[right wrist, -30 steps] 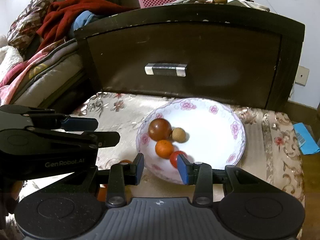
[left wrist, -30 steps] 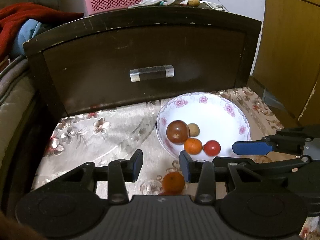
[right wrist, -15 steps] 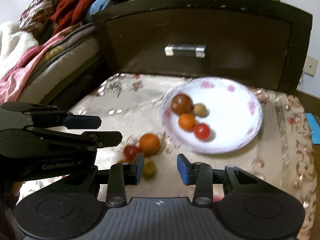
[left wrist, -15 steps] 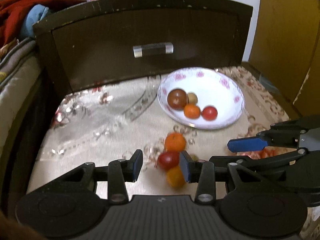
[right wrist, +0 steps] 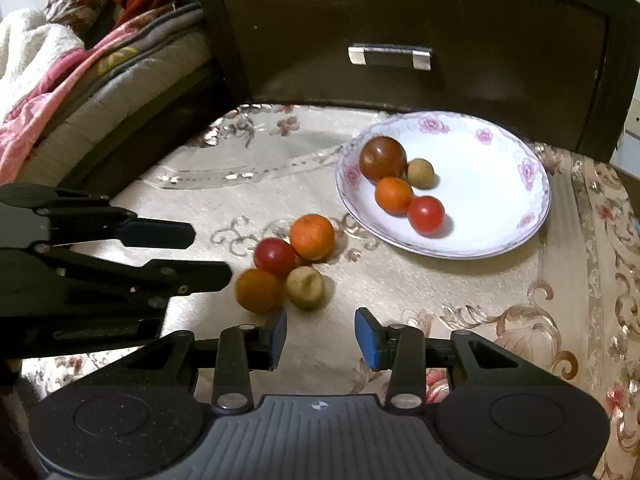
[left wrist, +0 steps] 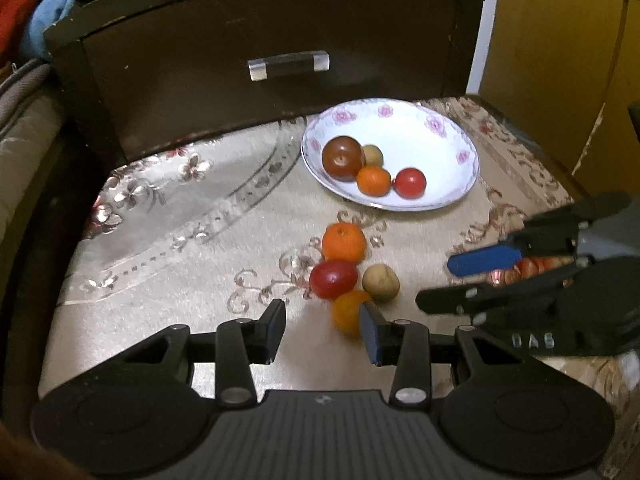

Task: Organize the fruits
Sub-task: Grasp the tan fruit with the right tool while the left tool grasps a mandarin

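Observation:
A white floral plate (left wrist: 432, 148) (right wrist: 496, 184) holds a dark red fruit (left wrist: 343, 158), a small tan fruit (left wrist: 374, 155), an orange (left wrist: 373, 180) and a red tomato (left wrist: 409, 183). On the cloth in front lie an orange (left wrist: 344, 242) (right wrist: 311, 237), a red tomato (left wrist: 333, 279) (right wrist: 274, 257), a tan fruit (left wrist: 381, 283) (right wrist: 305, 287) and a yellow-orange fruit (left wrist: 349, 312) (right wrist: 257, 290). My left gripper (left wrist: 323, 332) is open and empty just behind this cluster. My right gripper (right wrist: 321, 338) is open and empty, right of the cluster.
A dark wooden drawer front with a metal handle (left wrist: 289, 65) (right wrist: 389, 56) stands behind the plate. Bedding (right wrist: 60, 80) lies at the left. A yellow wooden panel (left wrist: 560, 60) stands at the right. The floral cloth (left wrist: 180, 220) covers the surface.
Both grippers have pulled back and risen from the plate. The loose fruits on the cloth have come into view in front of them.

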A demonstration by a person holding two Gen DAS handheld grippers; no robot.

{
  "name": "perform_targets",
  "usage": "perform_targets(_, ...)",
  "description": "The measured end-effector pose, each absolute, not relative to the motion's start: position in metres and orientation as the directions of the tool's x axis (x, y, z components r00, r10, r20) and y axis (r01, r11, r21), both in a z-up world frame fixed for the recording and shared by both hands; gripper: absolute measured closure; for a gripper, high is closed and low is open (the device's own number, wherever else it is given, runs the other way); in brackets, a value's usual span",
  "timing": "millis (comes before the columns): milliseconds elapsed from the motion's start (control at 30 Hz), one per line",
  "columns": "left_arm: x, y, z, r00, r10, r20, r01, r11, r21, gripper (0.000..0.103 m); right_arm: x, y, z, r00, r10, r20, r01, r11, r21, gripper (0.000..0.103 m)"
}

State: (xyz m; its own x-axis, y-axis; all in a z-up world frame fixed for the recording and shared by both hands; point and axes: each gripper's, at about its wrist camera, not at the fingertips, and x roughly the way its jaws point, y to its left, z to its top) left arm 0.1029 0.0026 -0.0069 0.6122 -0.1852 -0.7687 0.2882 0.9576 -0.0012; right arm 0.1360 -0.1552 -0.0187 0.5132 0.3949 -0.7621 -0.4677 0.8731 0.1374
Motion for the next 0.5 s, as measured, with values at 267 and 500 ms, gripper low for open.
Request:
perform_targets(267, 0.107, 0.005, -0.014, 0.565, -0.202, -0.800, 0.316, 0.949, -0.017, 0.055, 0.147, -0.150, -0.021, 0.498, 0.430, -0.753, -0.522, 0.842, 0.136, 0.070)
perform_targets(500, 0.106, 0.003, -0.021, 0.539, -0.215, -0.814, 0.335, 0.942, -0.027, 0.055, 0.159, -0.136, -0.030, 0.482, 0.426, -0.766, -0.564, 0.820, 0.102, 0.070)
